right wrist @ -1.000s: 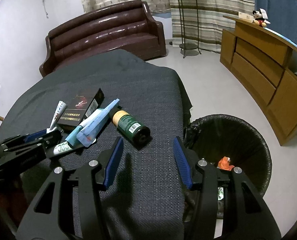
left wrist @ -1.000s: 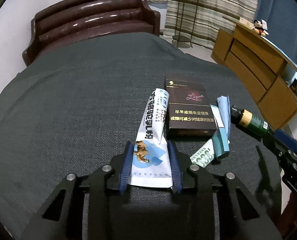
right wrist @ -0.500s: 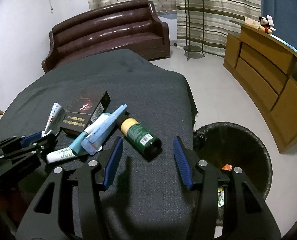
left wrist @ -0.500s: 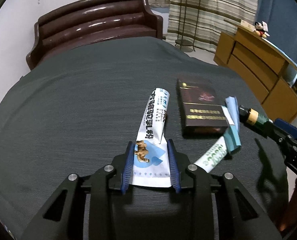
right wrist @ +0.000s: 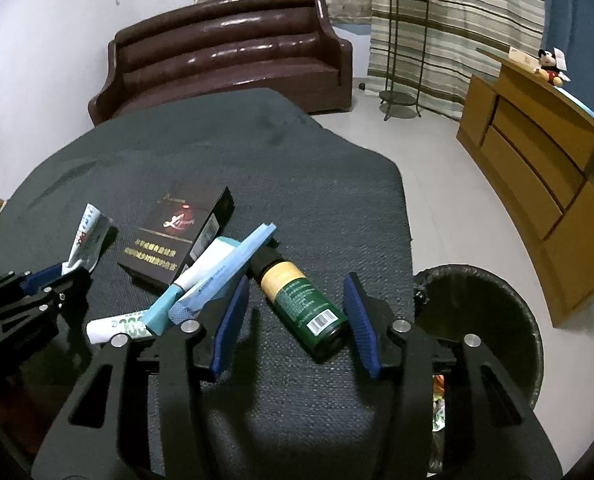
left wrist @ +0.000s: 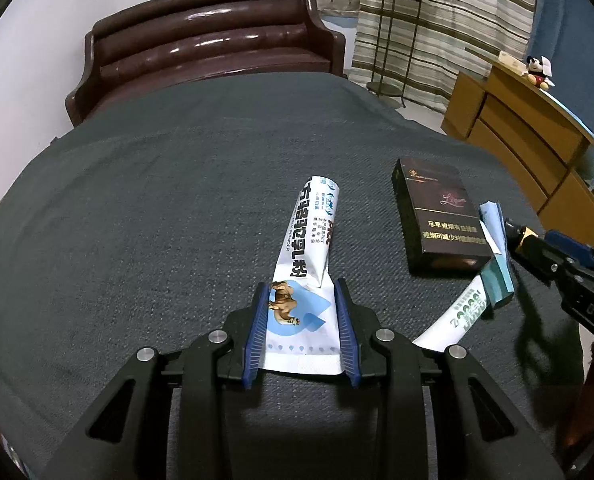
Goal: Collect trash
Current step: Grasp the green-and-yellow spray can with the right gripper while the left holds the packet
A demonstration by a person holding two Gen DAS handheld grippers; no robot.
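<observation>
Left gripper (left wrist: 301, 322) has its blue pads pressed on both edges of the white milk-powder sachet (left wrist: 311, 256), clamping its flat near end; the rolled far end points away across the dark grey tablecloth (left wrist: 157, 208). From the right wrist view the same sachet (right wrist: 87, 236) pokes up out of that gripper (right wrist: 45, 280) at the far left.

Right gripper (right wrist: 293, 320) is spread wide, fingers either side of the green bottle (right wrist: 303, 306) with the tan band and barcode label, not touching it. The bottle lies on its side, base toward the camera, neck tucked under the pale blue carton (right wrist: 225, 268). That carton leans across a teal-and-white tube (right wrist: 165, 304) and sits just beside the left-hand finger (right wrist: 229, 320), crowding that side. Behind them, touching the pile, lies the dark cigarette box (right wrist: 177, 236).

In the left wrist view the cigarette box (left wrist: 441, 220) sits to the right of the sachet, apart from it, with the blue carton (left wrist: 495, 240) and tube (left wrist: 457, 320) against its right edge, and the right gripper (left wrist: 569, 264) coming in from the frame edge.

Off the table's right edge stands a black-lined trash bin (right wrist: 493, 300), some scraps visible inside. A brown leather sofa (right wrist: 225, 56), a plant stand (right wrist: 403, 52) and a wooden sideboard (right wrist: 537, 168) line the room beyond.
</observation>
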